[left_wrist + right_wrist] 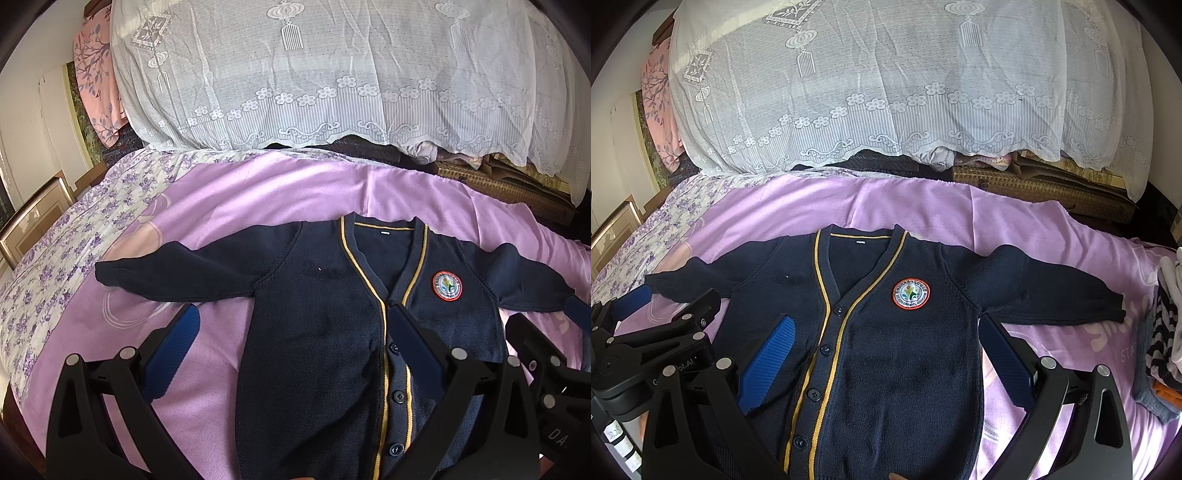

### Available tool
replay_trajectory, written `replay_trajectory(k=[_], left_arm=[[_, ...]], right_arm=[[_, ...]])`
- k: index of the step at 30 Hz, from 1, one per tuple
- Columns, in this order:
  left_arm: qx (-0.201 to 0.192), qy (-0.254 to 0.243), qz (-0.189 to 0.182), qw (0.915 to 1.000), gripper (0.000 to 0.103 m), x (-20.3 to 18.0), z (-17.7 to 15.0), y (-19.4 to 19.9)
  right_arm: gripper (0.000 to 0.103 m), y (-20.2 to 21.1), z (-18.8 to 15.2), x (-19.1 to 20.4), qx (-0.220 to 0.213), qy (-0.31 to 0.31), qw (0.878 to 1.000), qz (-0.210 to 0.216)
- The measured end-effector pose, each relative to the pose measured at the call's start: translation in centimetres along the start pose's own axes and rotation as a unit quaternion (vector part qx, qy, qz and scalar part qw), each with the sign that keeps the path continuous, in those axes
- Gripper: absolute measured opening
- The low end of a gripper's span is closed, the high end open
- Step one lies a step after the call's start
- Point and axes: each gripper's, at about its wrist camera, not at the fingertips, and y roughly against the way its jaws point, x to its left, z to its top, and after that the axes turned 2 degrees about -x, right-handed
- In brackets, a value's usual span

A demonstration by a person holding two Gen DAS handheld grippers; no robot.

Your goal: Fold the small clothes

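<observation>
Across the pink bedsheet [923, 206] a navy cardigan [897, 350] lies face up and buttoned, collar toward 12 o'clock, hem toward 6 o'clock, so its long axis runs straight away from both cameras while the 2 sleeves stretch out flat toward 9 and 3 o'clock. The left gripper [295, 350] hangs spread wide and empty over the garment's left half, 1 blue pad [173, 354] above bare sheet near the 9 o'clock sleeve [166, 273], the other over the button placket. The right gripper [890, 362] is likewise parted and holding nothing, straddling the right half below the round crest badge [911, 293]; the 3 o'clock sleeve [1045, 291] sits just beyond its outer pad. Each sleeve looks nearer its own-side gripper, so a sleeve-in fold probably comes first. Lettering rings the badge but is too small to read; the white neck label [861, 242] is equally illegible. Partial print "ot.AI" shows on the left gripper body in the right wrist view, and pale writing on the sheet near 3 o'clock reads only in fragments.
</observation>
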Motion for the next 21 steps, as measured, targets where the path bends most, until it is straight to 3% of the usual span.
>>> replay_trajectory(k=[21], left_arm=[[0.001,0.000,0.000,1.0000,0.099,-0.08,0.34,-0.03]], right_arm=[[0.100,-0.04,-0.14,0.14,0.000,0.000,1.000,-0.001]])
